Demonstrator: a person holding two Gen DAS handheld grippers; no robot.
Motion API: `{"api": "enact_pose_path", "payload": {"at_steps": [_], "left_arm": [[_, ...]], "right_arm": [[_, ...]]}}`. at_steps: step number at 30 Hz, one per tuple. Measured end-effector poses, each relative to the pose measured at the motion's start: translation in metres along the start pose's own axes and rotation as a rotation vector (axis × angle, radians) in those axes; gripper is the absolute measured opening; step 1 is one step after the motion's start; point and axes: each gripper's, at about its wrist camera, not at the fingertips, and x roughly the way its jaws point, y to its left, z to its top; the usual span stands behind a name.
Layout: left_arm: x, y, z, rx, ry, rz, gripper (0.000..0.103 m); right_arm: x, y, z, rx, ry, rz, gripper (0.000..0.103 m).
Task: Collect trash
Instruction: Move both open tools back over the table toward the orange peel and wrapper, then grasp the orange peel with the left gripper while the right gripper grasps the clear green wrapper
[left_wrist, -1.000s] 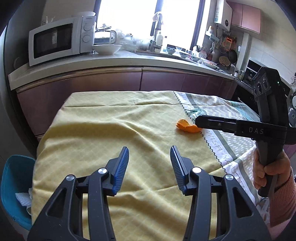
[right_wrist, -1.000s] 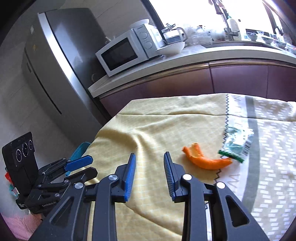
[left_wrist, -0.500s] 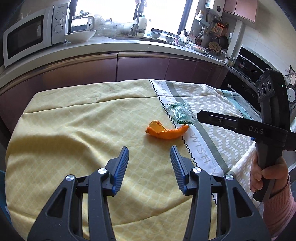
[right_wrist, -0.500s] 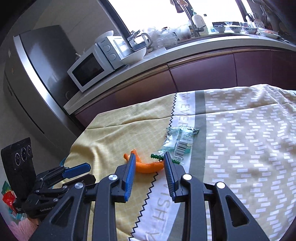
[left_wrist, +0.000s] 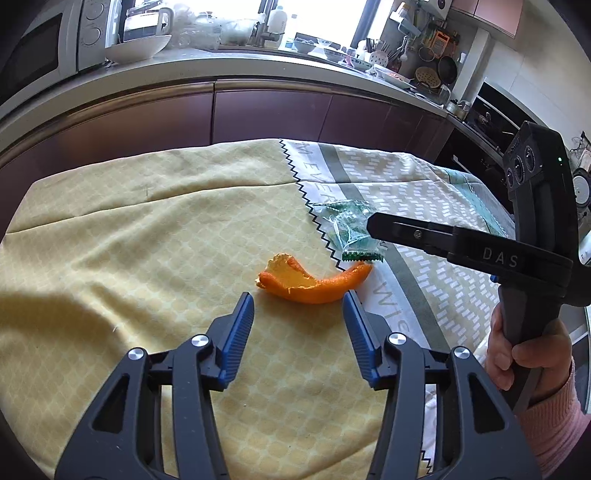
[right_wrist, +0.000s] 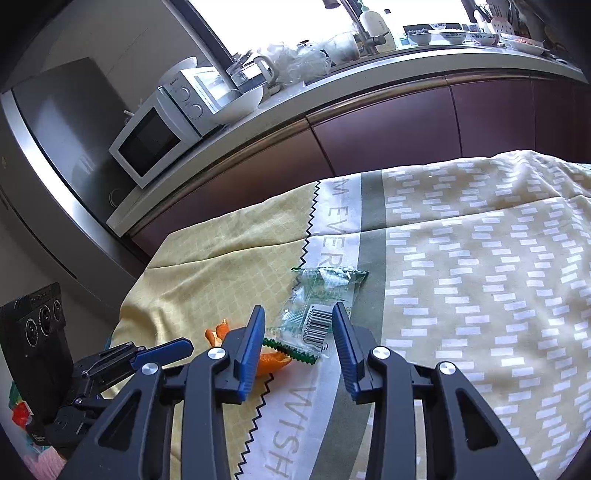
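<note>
An orange peel (left_wrist: 314, 278) lies on the yellow tablecloth (left_wrist: 147, 258), just beyond my open, empty left gripper (left_wrist: 298, 301). A clear green-edged plastic wrapper (left_wrist: 347, 230) lies just behind the peel. In the right wrist view the wrapper (right_wrist: 317, 306) with its barcode sits between and just beyond the tips of my open, empty right gripper (right_wrist: 298, 315). The peel (right_wrist: 271, 362) is partly hidden behind the right gripper's left finger. The right gripper (left_wrist: 373, 225) also shows from the side in the left wrist view, over the wrapper. The left gripper (right_wrist: 184, 347) shows at lower left.
A kitchen counter (left_wrist: 221, 70) with a microwave (right_wrist: 155, 140), a white bowl (left_wrist: 136, 48) and a sink runs behind the table. A steel fridge (right_wrist: 48, 155) stands at left. The patterned right half of the cloth (right_wrist: 480, 277) drapes over the table edge.
Both grippers moved forward and rightward toward the trash. The peel now sits just ahead of the left tips and the wrapper between the right tips. Both stayed open.
</note>
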Motion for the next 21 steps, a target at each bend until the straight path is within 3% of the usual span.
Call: {"api": "enact_pose_path", "payload": {"at_steps": [7, 19, 21], "left_arm": [[0.014, -0.004, 0.007, -0.004, 0.028, -0.018, 0.053], [0.027, -0.003, 0.011, -0.024, 0.049, -0.051, 0.019], [0.028, -0.004, 0.011, -0.03, 0.05, -0.052, 0.019]], "right_arm": [[0.01, -0.007, 0.003, 0.024, 0.017, -0.004, 0.037], [0.017, -0.014, 0.002, 0.027, 0.038, -0.008, 0.033], [0.018, -0.014, 0.002, 0.025, 0.037, -0.009, 0.03]]}}
